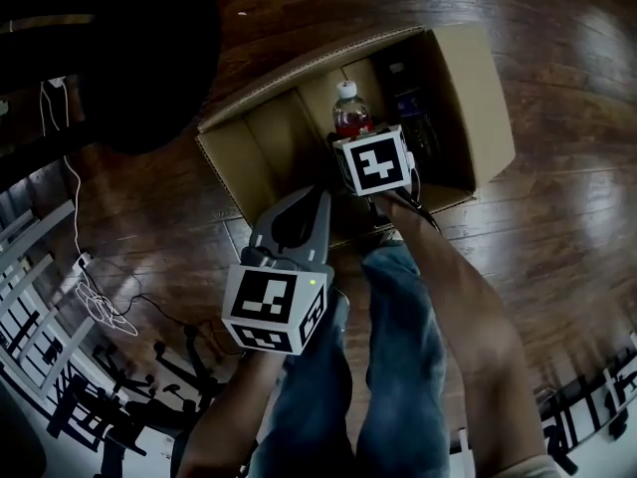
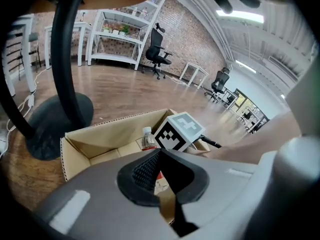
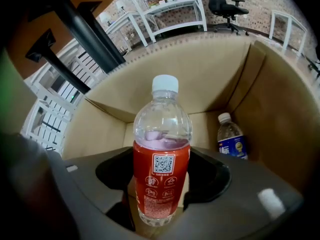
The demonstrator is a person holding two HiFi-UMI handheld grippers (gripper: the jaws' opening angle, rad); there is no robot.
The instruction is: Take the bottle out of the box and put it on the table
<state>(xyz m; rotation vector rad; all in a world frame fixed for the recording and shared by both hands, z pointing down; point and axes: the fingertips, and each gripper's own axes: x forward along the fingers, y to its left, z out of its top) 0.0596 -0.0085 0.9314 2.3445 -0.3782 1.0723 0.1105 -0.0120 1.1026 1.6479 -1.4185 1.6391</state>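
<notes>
Box, red bottle, blue bottle: one each.

Overhead and close views of box

The right gripper points steeply down at the end of a bare right forearm stretched forward. Its jaws press on either side of a red-labelled bottle. The left gripper slants forward and down, nearer the body, its jaws closed together on nothing. The left forearm sits beside the jeans-clad legs.
</notes>
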